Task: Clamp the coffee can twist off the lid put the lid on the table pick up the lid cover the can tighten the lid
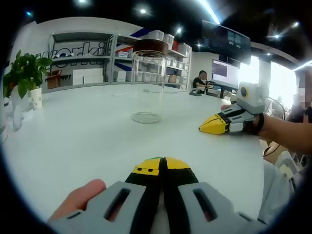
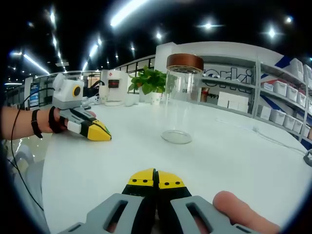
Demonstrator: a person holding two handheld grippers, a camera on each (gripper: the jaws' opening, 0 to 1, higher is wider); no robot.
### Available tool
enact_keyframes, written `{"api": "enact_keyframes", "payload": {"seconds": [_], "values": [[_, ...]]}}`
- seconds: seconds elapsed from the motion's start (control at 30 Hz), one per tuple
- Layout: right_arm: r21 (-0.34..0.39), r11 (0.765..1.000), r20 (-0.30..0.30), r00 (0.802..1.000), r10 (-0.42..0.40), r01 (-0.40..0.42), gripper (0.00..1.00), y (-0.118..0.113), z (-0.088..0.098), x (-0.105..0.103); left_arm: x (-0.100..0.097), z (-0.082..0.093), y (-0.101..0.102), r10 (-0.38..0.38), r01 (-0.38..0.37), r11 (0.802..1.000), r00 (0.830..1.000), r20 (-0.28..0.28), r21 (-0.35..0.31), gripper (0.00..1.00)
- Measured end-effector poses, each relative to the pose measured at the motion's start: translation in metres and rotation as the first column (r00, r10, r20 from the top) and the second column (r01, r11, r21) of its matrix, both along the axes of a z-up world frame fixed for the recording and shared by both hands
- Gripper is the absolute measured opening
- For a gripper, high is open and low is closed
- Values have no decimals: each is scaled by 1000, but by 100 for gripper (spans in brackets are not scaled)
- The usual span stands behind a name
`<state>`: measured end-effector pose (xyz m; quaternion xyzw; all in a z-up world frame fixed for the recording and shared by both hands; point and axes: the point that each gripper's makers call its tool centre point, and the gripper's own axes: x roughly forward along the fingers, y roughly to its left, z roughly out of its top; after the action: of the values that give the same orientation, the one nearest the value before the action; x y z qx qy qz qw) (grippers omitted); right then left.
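Your left gripper (image 1: 162,165) lay low over the white table (image 1: 78,146), its yellow-tipped jaws pressed together with nothing between them, and your fingertip (image 1: 80,195) showed beside the grey housing. From the right gripper view, that same gripper (image 2: 100,132) rested on the table at the left, its tips meeting in a closed point, with your hand (image 2: 53,119) and a dark wrist strap (image 2: 35,123) behind it.

Your right gripper (image 2: 156,178) sat in much the same way: jaws together, holding nothing, your fingertip (image 2: 239,209) beside the housing. In the left gripper view it (image 1: 214,124) lay on the table at the right, tips closed, your forearm (image 1: 287,134) reaching back from it.

The coffee can (image 1: 147,85), a clear glass jar, stood upright on the table ahead of both grippers, well apart from each and touched by neither. Its brown lid (image 1: 150,47) sat on top of it; in the right gripper view the can (image 2: 179,105) and lid (image 2: 185,62) looked the same.

Beyond the can, a potted plant (image 1: 27,75) stood near the table's far edge, shelving (image 1: 97,61) with white boxes lined the wall, and a person (image 1: 201,80) sat at a screen (image 1: 225,73) in the background.
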<state>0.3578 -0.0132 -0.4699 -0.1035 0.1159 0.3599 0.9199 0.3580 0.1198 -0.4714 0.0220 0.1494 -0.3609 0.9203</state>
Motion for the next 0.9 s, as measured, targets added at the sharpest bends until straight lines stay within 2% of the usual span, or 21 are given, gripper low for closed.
{"api": "enact_keyframes", "payload": {"seconds": [0.9], "values": [[-5, 1000, 13, 1000, 19, -19, 0, 3, 0, -7, -7, 1, -4, 8, -8, 1000, 1000, 13, 6, 0]]}}
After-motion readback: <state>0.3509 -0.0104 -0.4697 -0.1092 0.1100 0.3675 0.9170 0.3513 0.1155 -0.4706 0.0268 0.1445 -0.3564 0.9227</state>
